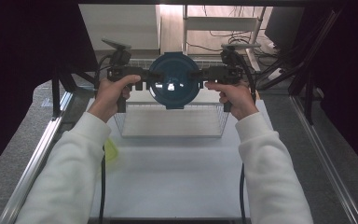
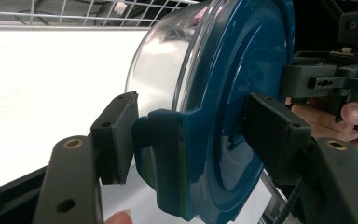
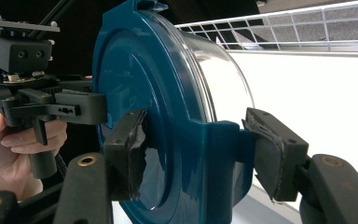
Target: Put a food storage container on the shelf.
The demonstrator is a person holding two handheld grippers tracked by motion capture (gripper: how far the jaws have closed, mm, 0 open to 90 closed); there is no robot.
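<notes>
High view
- Box: one round clear box [image 1: 173, 80] with a blue lid, held up in the air over the far edge of a wire basket [image 1: 170, 122], lid facing the camera.
- Left gripper [image 1: 150, 76]: jaws closed on the lid's left clip.
- Right gripper [image 1: 196, 74]: jaws closed on the lid's right clip.
- Bench [image 1: 177, 172]: white; the basket stands on it, and a small yellow-green thing [image 1: 111, 151] lies near the left sleeve, too hidden to name.
- Count: one box, one basket, two grippers, two hands.

Left gripper view
- Grip: the two black jaws clamp the blue lid [image 2: 235, 93] at its clip [image 2: 165, 158], one pad on the clip's bowl side, one on the lid's face.
- Box: tipped on its side, clear bowl toward the white bench, basket wire behind.
- Other side: the right gripper [image 2: 307, 81] holds the far rim.

Right gripper view
- Grip: the jaws squeeze the lid's clip [image 3: 223, 154]; the pad covering on both looks torn.
- Far side: the left gripper [image 3: 81, 108] is at the opposite rim.

Risk
- Slip: I judge the hold rests on two small clips; worn pads may let the box twist or drop.
- Lid: pulling the hands apart might pop a clip and free the bowl.
- Basket: lowering off-centre could catch the wire rim.
</notes>
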